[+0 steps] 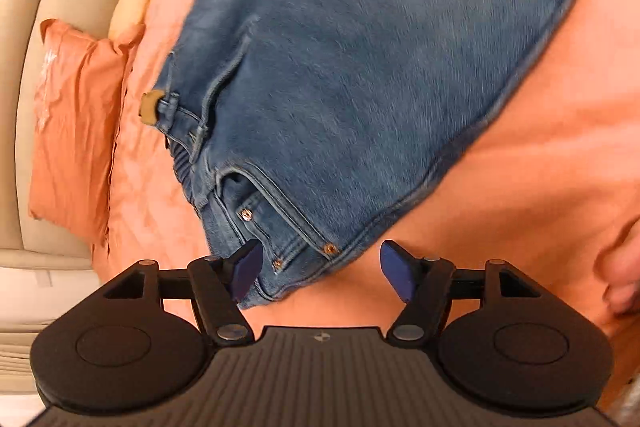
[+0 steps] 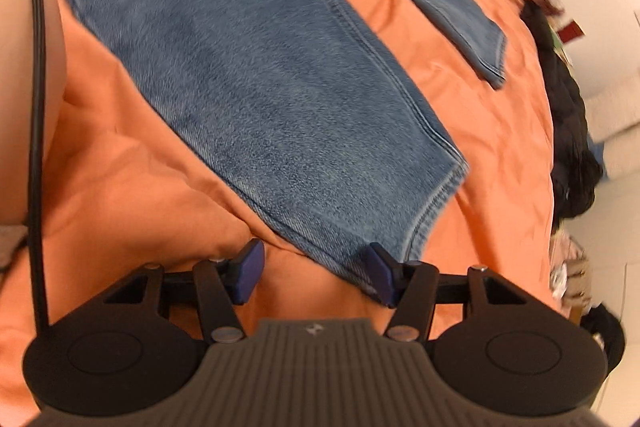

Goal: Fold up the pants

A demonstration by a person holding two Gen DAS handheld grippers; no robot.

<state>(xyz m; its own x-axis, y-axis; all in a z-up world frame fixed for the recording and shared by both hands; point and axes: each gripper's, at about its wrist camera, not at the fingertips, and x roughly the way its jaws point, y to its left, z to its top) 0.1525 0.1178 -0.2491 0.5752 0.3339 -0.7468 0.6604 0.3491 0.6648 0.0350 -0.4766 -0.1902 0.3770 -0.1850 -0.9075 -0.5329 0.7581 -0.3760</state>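
Jeans (image 1: 360,67) lie flat on the orange bedspread (image 1: 540,167) — waist corner between my left gripper (image 1: 320,277) fingers, spread wide, nothing clamped. My right gripper (image 2: 316,277) sits half open at a leg hem, gripping nothing. Pillows (image 1: 76,115) lie beyond the waistband.

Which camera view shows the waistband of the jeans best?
The left wrist view. There the jeans' waistband shows with belt loops, rivets and front pocket, just beyond the open left claw. The right wrist view shows only the two legs and their hems, no waistband.
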